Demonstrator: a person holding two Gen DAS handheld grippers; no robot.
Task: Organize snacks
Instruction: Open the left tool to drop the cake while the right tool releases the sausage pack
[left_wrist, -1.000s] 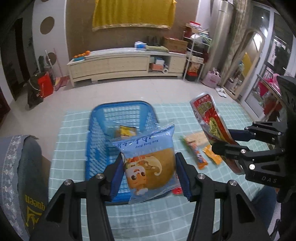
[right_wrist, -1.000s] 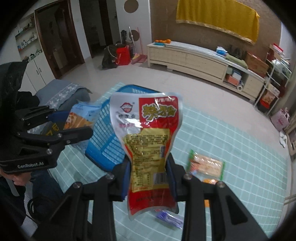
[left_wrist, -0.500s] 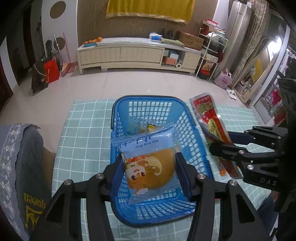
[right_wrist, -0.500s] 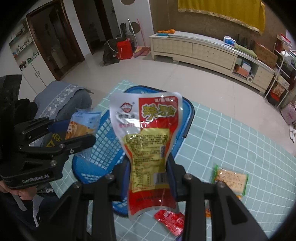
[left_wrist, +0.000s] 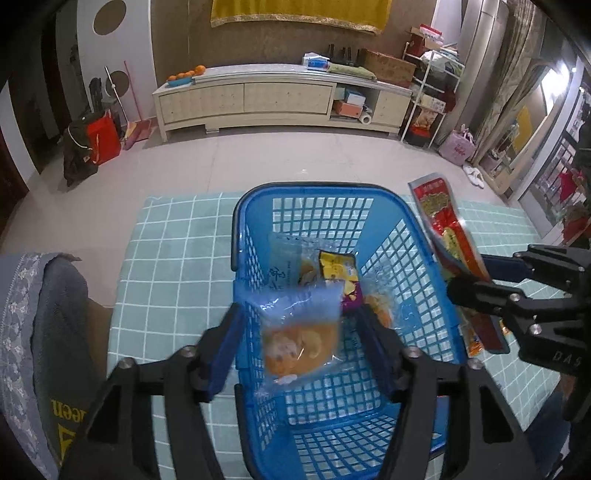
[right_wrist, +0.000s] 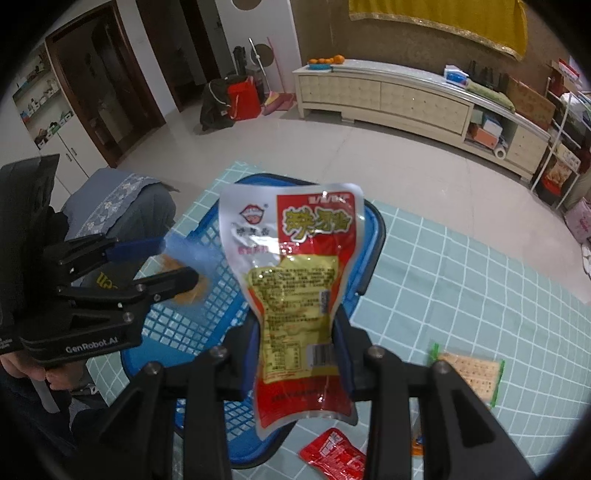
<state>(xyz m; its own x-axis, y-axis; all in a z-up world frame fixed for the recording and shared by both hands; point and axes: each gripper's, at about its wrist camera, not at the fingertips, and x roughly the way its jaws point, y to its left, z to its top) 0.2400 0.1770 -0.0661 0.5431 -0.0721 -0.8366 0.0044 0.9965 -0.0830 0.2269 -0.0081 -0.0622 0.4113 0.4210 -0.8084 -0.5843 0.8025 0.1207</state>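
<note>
We tilt the left tool (left_wrist: 301, 334) down over the basket (left_wrist: 406, 236), jaws opening around one blurred blue bag (left_wrist: 299, 332) | right tool (right_wrist: 297, 354) pinching one red packet (right_wrist: 295, 295) beside the basket.

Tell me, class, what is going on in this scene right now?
A person is sorting snacks into a blue basket with two handheld grippers. The left gripper hangs over the basket with its jaws opening, and a blurred blue and orange snack bag sits loose between them, seemingly dropping in. The right gripper pinches a red and silver pouch beside the basket. More packets lie on the checked cloth.
</note>
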